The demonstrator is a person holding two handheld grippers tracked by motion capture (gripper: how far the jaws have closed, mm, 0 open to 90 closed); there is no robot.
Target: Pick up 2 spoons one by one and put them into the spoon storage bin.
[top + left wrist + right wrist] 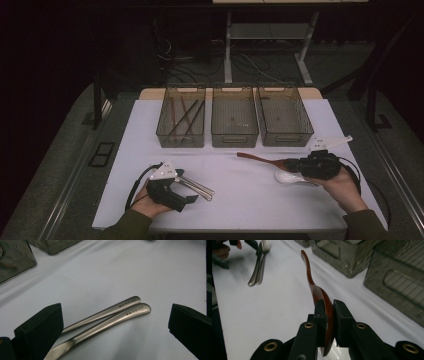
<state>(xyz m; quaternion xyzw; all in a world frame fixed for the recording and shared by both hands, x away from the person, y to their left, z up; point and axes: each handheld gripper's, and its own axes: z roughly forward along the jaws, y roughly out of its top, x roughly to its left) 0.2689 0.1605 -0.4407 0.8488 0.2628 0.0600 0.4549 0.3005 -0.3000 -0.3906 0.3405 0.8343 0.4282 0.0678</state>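
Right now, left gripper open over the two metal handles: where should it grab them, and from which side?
Grip the metal handles together near their rounded ends, coming straight down from above. They lie flat and side by side on the table, touching, so the left gripper with its fingers already either side can close across both.

Reddish-brown wooden spoon [317, 290]; silver cutlery handles [110, 315]; white table [240, 200].

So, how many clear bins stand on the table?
3, in a row at the table's far edge: left bin holding chopsticks, middle bin and right bin.
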